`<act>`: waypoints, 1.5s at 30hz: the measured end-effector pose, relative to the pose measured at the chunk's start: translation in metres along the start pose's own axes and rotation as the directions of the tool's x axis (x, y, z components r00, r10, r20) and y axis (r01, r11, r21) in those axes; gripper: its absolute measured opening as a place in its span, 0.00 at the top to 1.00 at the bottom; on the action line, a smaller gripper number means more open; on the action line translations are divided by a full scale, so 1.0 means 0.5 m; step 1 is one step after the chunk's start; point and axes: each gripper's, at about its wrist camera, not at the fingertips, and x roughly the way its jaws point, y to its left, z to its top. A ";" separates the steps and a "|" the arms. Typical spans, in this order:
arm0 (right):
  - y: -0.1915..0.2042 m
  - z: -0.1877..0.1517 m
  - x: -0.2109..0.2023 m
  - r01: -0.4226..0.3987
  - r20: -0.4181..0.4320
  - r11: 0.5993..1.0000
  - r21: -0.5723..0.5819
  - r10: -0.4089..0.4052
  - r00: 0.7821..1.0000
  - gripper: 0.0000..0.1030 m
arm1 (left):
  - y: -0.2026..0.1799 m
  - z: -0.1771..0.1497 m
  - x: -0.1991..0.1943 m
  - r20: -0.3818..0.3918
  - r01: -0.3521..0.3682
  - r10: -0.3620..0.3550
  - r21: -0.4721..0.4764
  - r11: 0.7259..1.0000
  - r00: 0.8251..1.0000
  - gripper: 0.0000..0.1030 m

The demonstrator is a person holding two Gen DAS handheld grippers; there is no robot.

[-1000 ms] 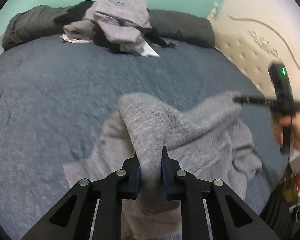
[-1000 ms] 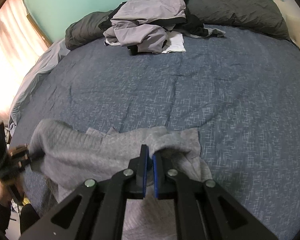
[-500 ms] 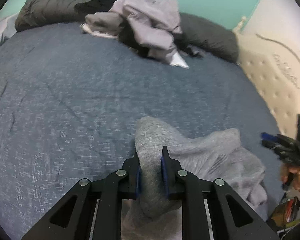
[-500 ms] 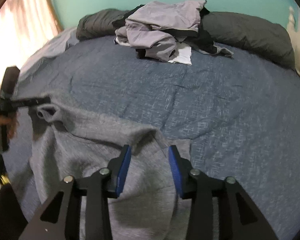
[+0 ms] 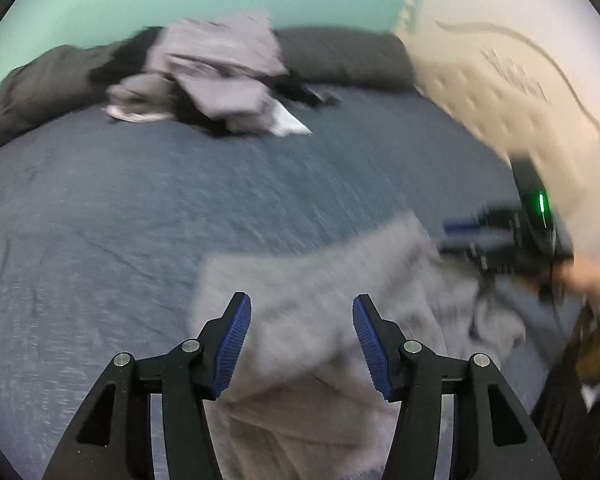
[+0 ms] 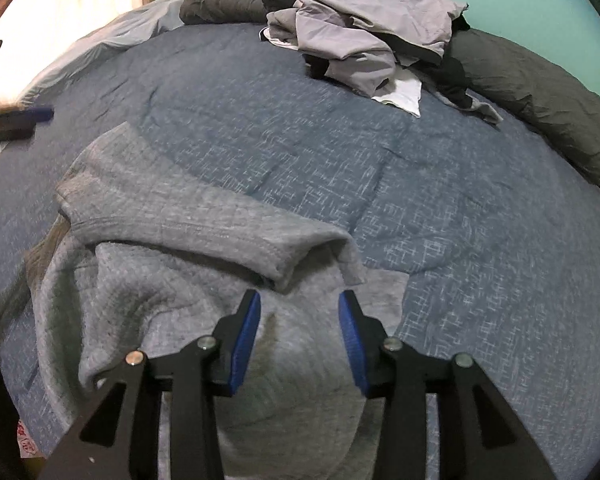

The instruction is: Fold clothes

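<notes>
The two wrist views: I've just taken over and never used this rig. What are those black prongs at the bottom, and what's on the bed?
No robot arm here: a person holds a two-finger claw in each hand, with a fisheye camera on each looking along its fingers. The prongs with blue pads are those fingers. The left wrist view shows the left claw, open, above a grey sweater; the right wrist view shows the right claw, also open, over the same sweater. Neither holds anything. The sweater lies rumpled on a blue bedspread. Farther back sit a pile of unfolded clothes and dark pillows.
</notes>
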 end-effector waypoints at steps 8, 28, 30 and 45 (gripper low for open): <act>0.000 0.004 0.017 -0.001 -0.016 1.000 -0.004 0.001 1.000 0.60 | -0.037 -0.051 0.073 -0.058 -0.011 0.014 0.065 0.998 0.998 0.45; 0.032 0.053 0.104 -0.060 -0.039 0.996 -0.061 0.058 0.998 0.98 | 0.056 0.006 0.108 -0.002 -0.055 0.055 0.022 0.998 0.998 0.87; 0.025 0.064 0.097 -0.062 -0.011 0.997 -0.045 0.062 0.998 1.00 | 0.071 0.025 0.102 0.019 -0.059 0.058 0.006 0.998 0.998 0.88; -0.039 0.122 0.090 -0.019 -0.010 0.993 -0.114 0.018 1.000 0.72 | 0.184 0.112 0.163 -0.015 -0.030 0.028 -0.134 0.991 0.999 0.88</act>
